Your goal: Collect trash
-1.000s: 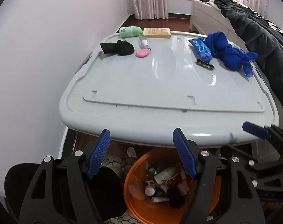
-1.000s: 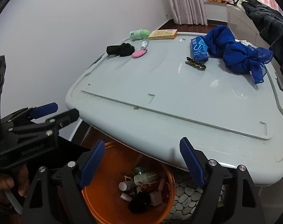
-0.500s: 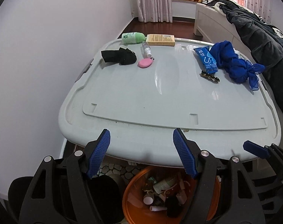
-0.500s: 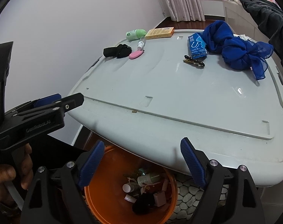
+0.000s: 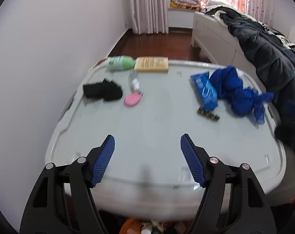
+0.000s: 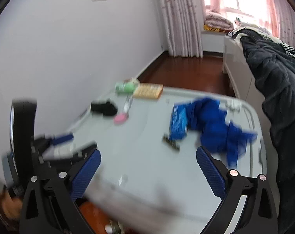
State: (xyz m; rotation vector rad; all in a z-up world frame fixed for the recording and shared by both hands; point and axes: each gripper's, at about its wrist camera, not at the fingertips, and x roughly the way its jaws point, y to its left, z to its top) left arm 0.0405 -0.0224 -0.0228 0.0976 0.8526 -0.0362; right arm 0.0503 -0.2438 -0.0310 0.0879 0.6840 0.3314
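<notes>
On the pale grey lid (image 5: 157, 132) lie a green bottle (image 5: 120, 63), a yellow box (image 5: 151, 64), a black cloth (image 5: 102, 90), a pink oval piece (image 5: 132, 99), a small clear bottle (image 5: 134, 81), a blue packet (image 5: 204, 90), a dark hair clip (image 5: 208, 115) and a blue cloth (image 5: 239, 93). My left gripper (image 5: 147, 142) hangs over the lid's near part, its jaws opening with nothing between them. My right gripper (image 6: 147, 156) is also opening and empty, with the hair clip (image 6: 171, 143) and blue packet (image 6: 178, 123) just ahead. An orange bin (image 5: 128, 225) with trash peeks out below the lid's near edge.
A white wall runs along the left. A bed with a dark quilt (image 5: 268, 54) borders the lid on the right. Dark wood floor (image 5: 157, 42) and curtains lie beyond the far edge. In the blurred right wrist view, the left gripper (image 6: 63, 138) shows at the lower left.
Both grippers rose and moved forward from above the orange bin to over the lid. The bin has dropped almost out of view. Both pairs of jaws stand wider apart.
</notes>
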